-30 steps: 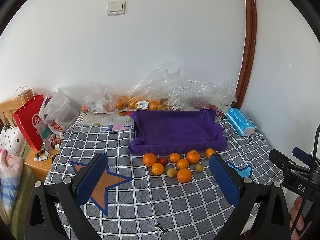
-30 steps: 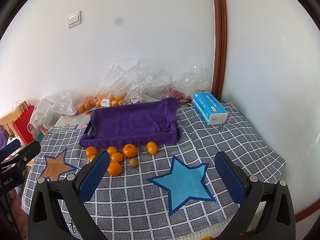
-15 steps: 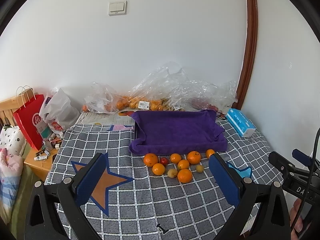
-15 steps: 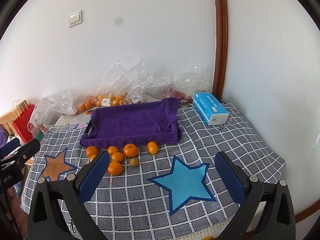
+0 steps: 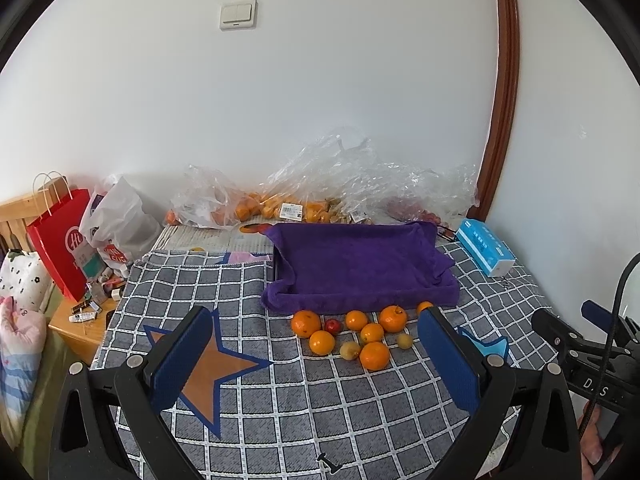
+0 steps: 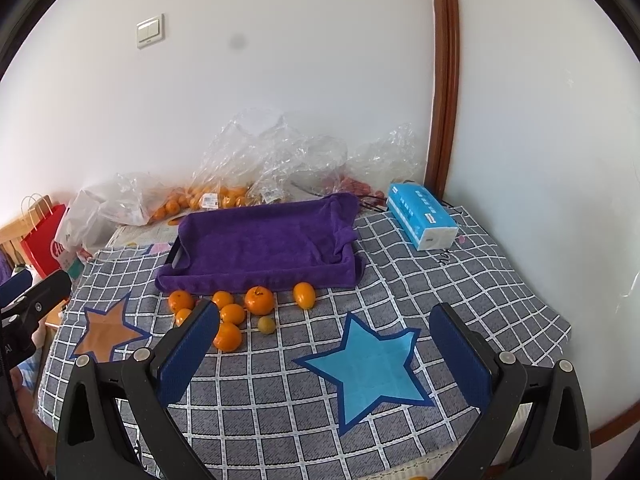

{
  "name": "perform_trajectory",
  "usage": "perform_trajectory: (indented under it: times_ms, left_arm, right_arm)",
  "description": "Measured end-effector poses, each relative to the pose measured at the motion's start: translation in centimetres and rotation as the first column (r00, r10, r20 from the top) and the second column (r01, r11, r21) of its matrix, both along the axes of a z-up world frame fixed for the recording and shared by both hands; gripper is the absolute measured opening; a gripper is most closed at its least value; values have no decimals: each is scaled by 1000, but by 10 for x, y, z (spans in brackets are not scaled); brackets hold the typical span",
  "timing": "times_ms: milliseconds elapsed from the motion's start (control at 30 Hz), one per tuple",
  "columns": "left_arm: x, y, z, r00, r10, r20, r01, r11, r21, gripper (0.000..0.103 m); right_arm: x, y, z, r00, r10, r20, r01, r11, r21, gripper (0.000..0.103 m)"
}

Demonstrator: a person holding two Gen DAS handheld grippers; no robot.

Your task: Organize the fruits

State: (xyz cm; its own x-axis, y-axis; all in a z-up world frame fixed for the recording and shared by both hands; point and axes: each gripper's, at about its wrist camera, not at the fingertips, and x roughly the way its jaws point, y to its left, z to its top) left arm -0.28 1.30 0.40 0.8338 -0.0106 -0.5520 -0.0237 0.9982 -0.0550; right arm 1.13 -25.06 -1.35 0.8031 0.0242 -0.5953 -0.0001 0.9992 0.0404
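Purple towel-lined tray is sitting empty; fruits are lying loose on the checked cloth just before it; left gripper and right gripper are hovering spread, grasping nothing; sorting seems unstarted.

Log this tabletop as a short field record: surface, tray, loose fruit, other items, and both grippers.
surface: grey checked tablecloth with an orange star and a blue star
tray: purple towel-lined tray, no fruit in it
loose fruit: orange citrus fruits, one small red fruit and two small yellow fruits, all on the cloth in front of the tray
other items: blue tissue pack, clear plastic bags of fruit, red paper bag
left gripper: open, holding nothing
right gripper: open, holding nothing
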Motion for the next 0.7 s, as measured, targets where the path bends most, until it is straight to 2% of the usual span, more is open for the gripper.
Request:
perform_trajectory:
  times_ms: [167,400,533,633,700]
  left_arm:
    - [17,6,-10,1000,18,-19,-18,1000,1,103]
    - [52,22,-40,995,53,-85,-52,999,6,103]
    - [71,32,-60,990,71,-124,-72,997,-2,102]
    - [86,42,-77,985,68,-158,-73,997,-28,101]
    - [96,44,-89,980,76,-182,-78,997,-5,101]
  right_arm:
    - [14,2,-8,1000,-7,-19,6,1000,-21,103]
    - [49,-12,-34,995,-43,-90,43,999,-4,103]
    - [66,-16,-56,996,-28,-83,28,1000,-3,103]
    - [81,-19,-75,994,-4,-114,8,999,33,103]
    - [89,-18,-88,991,4,-133,0,999,35,102]
